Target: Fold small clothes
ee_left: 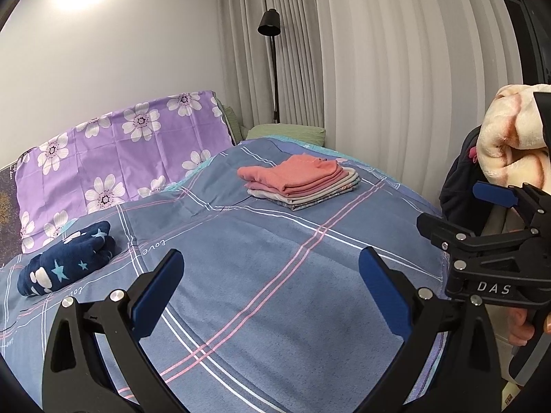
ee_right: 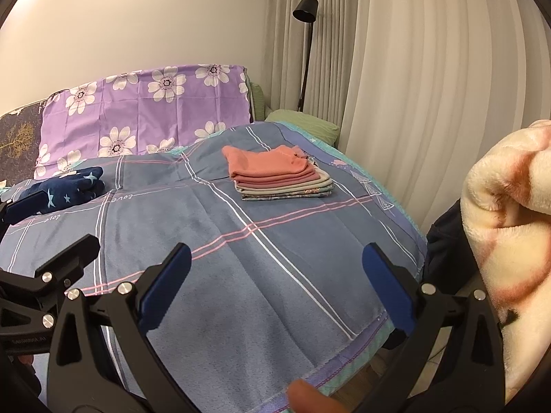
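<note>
**Left wrist & right wrist: both grippers empty over bed, folded stack at far side**

Left wrist view: text first. "DAS" in white on the black body of the right gripper (ee_left: 523, 186), seen at frame right. Bed cover (ee_left: 241, 268) has "love" printed in small script along the white stripes, near the navy star garment (ee_left: 69, 261). In right wrist view I can see faint lettering on the left gripper's body at lower left, too small to read.

Surface/room: bed w/ blue-grey cover, pink + white plaid lines, teal/purple border at near edge. Purple flower-print sheet (ee_left: 113, 158) drapes the headboard end. Green pillow (ee_left: 286, 132) at far corner. Black floor lamp (ee_left: 270, 24) against grey curtains (ee_left: 378, 86); plain wall on left.

Task items: stack of folded clothes (ee_left: 299, 182), salmon piece on top, greys and a print below, sits on far-right part of the cover. Navy star garment is bunched, not flat, on far-left of the bed, well apart from the stack. Cream/pink fleece blanket (ee_right: 509, 241) hangs at right edge off the bed, beside right gripper.

Pose: left gripper (ee_left: 272, 292) hovers above the mid cover, blue pads spread wide, nothing between. Right gripper, own view (ee_right: 275, 285), same: jaws wide apart, empty, above near edge of cover. My fingertip (ee_right: 310, 395) shows at bottom of right view.
</note>
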